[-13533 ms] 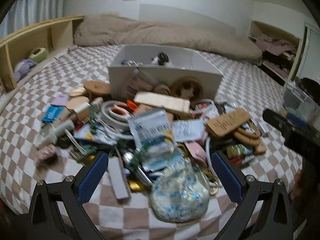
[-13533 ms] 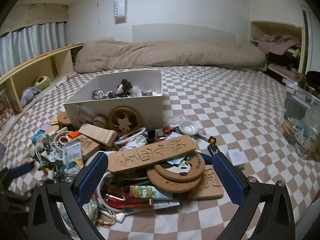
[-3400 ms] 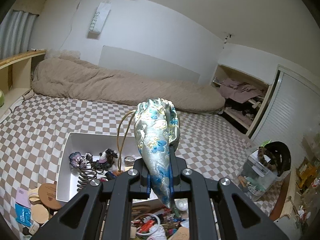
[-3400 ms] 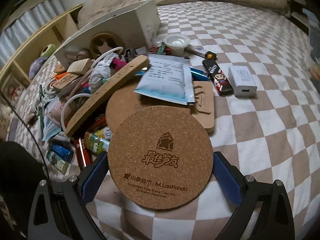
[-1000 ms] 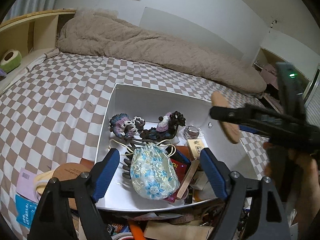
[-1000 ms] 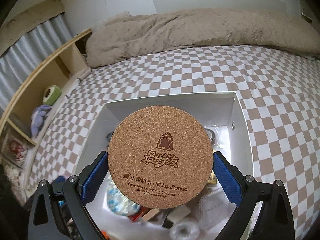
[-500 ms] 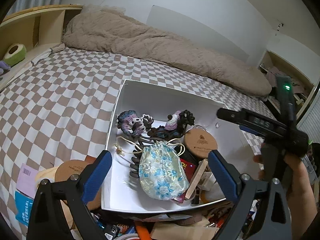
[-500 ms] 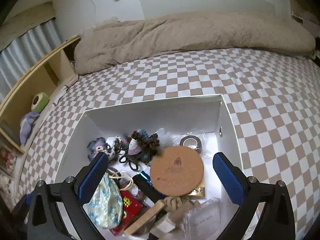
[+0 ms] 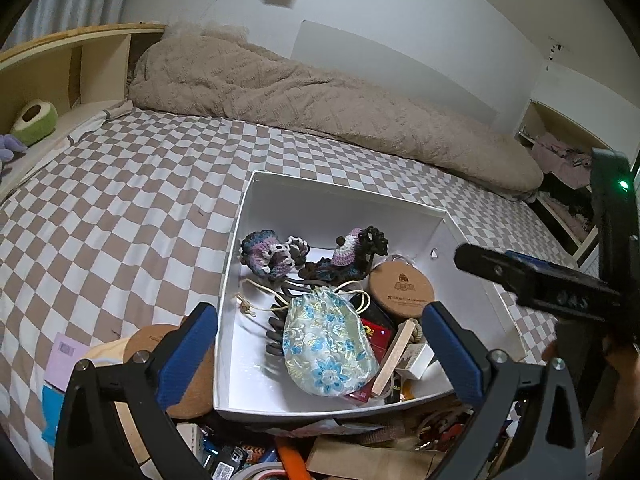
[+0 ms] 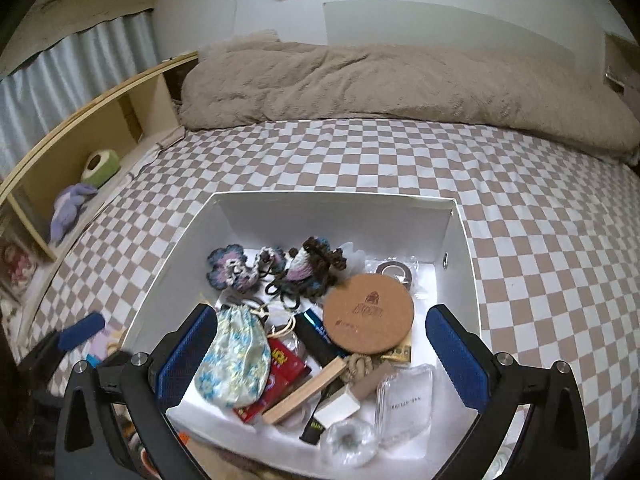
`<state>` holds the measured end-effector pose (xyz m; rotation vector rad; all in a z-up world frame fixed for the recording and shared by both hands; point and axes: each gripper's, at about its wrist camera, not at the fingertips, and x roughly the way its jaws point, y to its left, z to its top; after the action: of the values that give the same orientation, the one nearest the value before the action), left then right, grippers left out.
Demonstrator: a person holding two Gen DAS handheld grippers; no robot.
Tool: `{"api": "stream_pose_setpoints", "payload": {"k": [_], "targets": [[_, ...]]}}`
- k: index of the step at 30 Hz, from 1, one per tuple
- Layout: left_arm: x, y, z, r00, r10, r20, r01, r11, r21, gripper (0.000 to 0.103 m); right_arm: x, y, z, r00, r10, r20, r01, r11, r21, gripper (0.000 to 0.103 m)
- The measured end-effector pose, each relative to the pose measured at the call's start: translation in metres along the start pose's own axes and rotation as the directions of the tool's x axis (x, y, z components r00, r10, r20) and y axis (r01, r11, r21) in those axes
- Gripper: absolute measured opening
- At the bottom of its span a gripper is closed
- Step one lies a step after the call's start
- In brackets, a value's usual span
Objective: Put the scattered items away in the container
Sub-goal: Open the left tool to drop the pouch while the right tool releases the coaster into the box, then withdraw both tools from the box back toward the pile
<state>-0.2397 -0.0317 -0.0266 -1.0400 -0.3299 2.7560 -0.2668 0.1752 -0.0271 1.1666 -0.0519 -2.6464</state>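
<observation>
The white box (image 9: 348, 188) (image 10: 332, 200) stands on the checkered bed and holds several items. A floral drawstring pouch (image 9: 326, 346) (image 10: 234, 364) lies inside near the front. My left gripper (image 9: 318, 312) hovers over it with its jaws opening; the pouch shows between the fingers, but no pad touches it. A round cork coaster (image 9: 401, 290) (image 10: 368, 318) rests flat on the items at the box's right. My right gripper (image 10: 322, 314) hangs open above the box with nothing in it. In the left wrist view it reaches in from the right.
Crochet pieces (image 9: 272, 254) lie at the back of the box. Loose clutter (image 9: 360, 452), a cork disc (image 9: 160, 344) and a pink slip (image 9: 66, 356) lie in front of and left of the box. A beige duvet (image 9: 320, 96) lines the far side, a wooden shelf (image 10: 100, 128) the left.
A second ago the right gripper held the cork coaster over the box; now the coaster lies inside and the gripper is empty. The left jaws have spread wider over the pouch.
</observation>
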Motion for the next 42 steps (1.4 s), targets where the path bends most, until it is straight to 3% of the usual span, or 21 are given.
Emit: {"api": "stream_pose_setpoints", "payload": {"k": [26,36,42], "targets": [[-0.022,-0.007,-0.006,0.999,0.028,0.015,-0.029,0.998,0.056,0.103,-0.061,-0.001,-0.047,0.994,-0.053,0.097,0.052,0.999,0.007,0.103],[-0.051,0.002,-0.001,0.998,0.008,0.063,-0.009,1.0,0.012,0.103,-0.095,-0.008,-0.05,0.986,-0.034,0.166,0.026,0.999,0.047,0.103],[-0.064,0.012,0.001,0.995,0.042,0.092,-0.043,0.999,0.006,0.103,-0.117,-0.011,-0.056,0.978,-0.046,0.204,0.037,0.998,0.048,0.103]]}}
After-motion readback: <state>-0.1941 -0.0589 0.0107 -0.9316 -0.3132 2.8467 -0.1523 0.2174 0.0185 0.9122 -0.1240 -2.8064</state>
